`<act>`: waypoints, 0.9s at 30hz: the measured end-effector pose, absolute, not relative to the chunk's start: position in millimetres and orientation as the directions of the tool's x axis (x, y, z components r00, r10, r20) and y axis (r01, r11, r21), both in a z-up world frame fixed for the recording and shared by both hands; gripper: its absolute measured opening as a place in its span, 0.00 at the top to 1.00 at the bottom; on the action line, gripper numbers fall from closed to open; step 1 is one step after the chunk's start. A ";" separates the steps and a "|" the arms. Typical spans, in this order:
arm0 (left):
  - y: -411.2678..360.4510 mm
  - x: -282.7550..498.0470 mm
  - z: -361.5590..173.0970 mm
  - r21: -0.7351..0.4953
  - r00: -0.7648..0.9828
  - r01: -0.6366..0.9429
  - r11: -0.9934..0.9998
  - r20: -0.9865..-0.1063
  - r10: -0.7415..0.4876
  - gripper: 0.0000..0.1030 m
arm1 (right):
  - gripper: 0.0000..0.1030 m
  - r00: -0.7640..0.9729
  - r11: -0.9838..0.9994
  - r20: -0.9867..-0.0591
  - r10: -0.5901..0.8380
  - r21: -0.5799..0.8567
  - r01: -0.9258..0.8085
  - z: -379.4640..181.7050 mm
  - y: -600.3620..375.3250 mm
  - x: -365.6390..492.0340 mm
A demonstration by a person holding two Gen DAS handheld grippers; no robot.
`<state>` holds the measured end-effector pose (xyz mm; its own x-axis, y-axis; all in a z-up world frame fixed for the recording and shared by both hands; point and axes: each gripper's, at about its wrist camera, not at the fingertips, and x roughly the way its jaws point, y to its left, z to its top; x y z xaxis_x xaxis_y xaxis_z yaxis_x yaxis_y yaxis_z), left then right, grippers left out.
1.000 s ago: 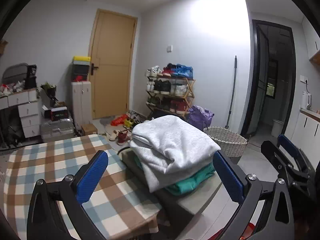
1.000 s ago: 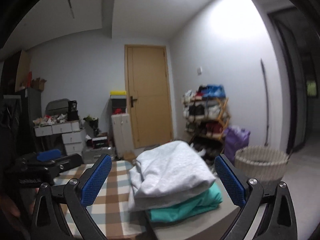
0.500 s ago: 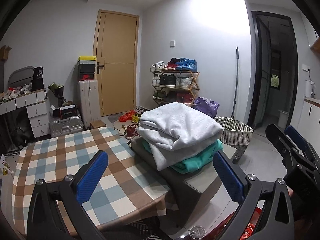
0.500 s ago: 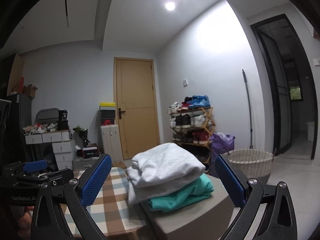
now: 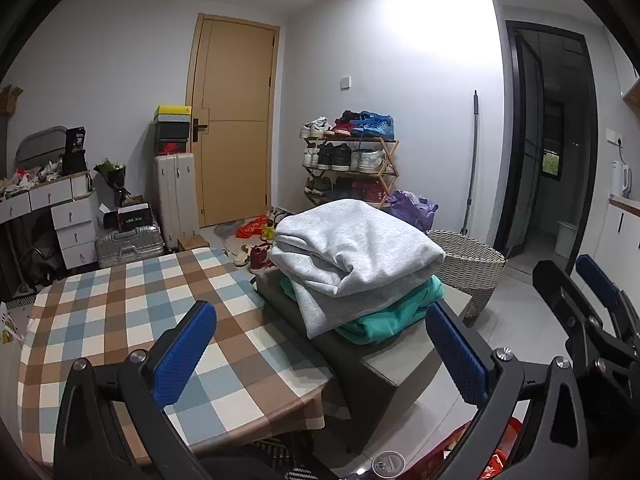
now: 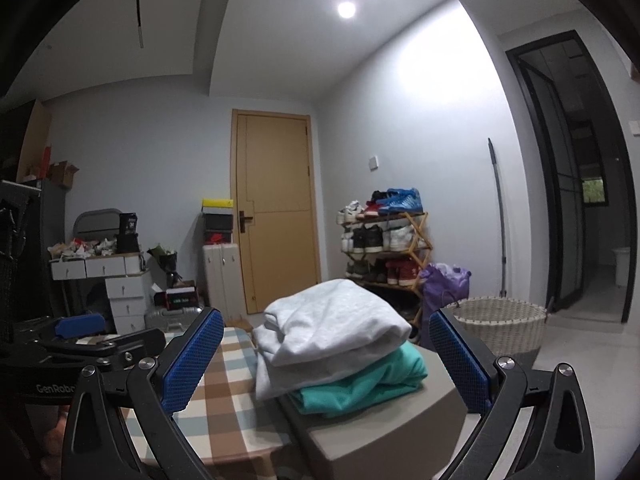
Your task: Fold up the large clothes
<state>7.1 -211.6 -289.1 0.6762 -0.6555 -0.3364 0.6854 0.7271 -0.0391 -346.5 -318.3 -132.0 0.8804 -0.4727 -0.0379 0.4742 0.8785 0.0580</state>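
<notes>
folded grey sweatshirt (image 5: 356, 248) stacked on folded teal garment (image 5: 392, 312), both on a grey box (image 5: 384, 364) beside the checkered counter (image 5: 132, 312). left gripper (image 5: 320, 356) and right gripper (image 6: 326, 364) both spread wide, empty, short of the stack, not touching.

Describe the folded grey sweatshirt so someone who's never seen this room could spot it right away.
Start at the checked tablecloth; a grey box-shaped stool stands against its right edge. Two folded garments are stacked on that stool, and the grey sweatshirt is the top one. It is pale, bulky and overhangs the teal garment beneath it.
</notes>
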 end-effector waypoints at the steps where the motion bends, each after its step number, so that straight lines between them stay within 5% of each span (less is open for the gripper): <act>1: -212.1 5.8 -288.4 -0.035 0.677 0.686 0.726 -0.335 -0.655 0.01 | 0.00 0.879 0.877 -0.033 -0.476 0.056 0.478 -131.7 -318.2 -347.2; 27: -217.7 -3.7 -278.6 -0.006 0.689 0.683 0.730 -0.327 -0.647 0.01 | 0.00 0.825 0.822 -0.027 -0.564 0.072 0.564 -129.4 -328.9 -354.7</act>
